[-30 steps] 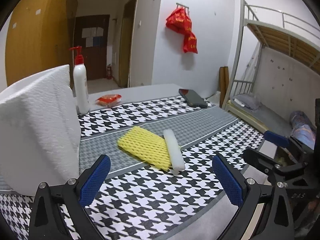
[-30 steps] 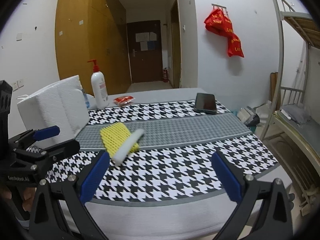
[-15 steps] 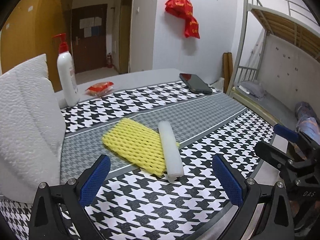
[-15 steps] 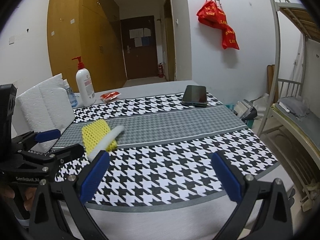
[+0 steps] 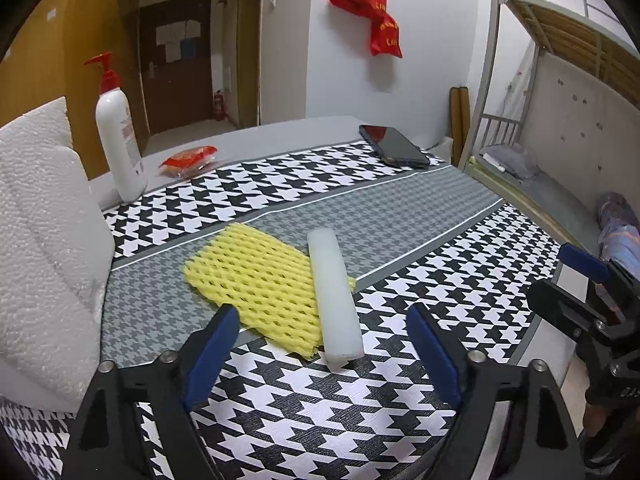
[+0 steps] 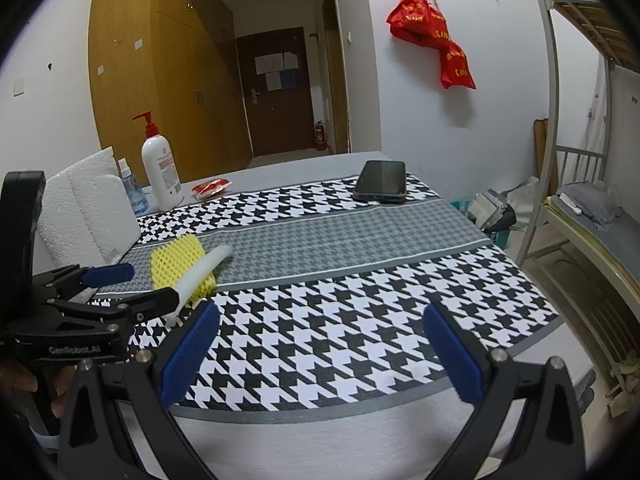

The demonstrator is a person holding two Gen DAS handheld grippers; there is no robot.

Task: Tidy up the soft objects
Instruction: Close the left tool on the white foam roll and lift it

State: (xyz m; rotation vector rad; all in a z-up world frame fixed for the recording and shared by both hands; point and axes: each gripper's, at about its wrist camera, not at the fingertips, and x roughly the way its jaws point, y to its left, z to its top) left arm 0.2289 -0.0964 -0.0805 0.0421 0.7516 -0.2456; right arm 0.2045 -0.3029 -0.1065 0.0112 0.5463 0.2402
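A yellow foam net [image 5: 256,280] lies flat on the houndstooth tablecloth [image 5: 400,208]. A white foam tube [image 5: 334,300] rests along the net's right edge. My left gripper [image 5: 322,356] hovers just in front of the tube's near end. Its jaws are closing, and the blue pads [image 5: 212,356] stand clear of the tube on both sides. From the right wrist view the left gripper [image 6: 136,290] sits at the left, by the tube [image 6: 200,272] and net [image 6: 176,260]. My right gripper [image 6: 320,356] is open over bare cloth, holding nothing.
A white paper towel pack [image 5: 40,240] stands close on the left. Behind it are a pump bottle [image 5: 118,140] and a red packet [image 5: 188,158]. A phone [image 5: 394,146] lies at the far right corner. A bunk bed frame [image 6: 556,120] stands past the table's right edge.
The left gripper has moved forward and down toward the tube's near end, and its jaws have narrowed. The right wrist view has drifted slightly rightward, so the net and tube sit further left.
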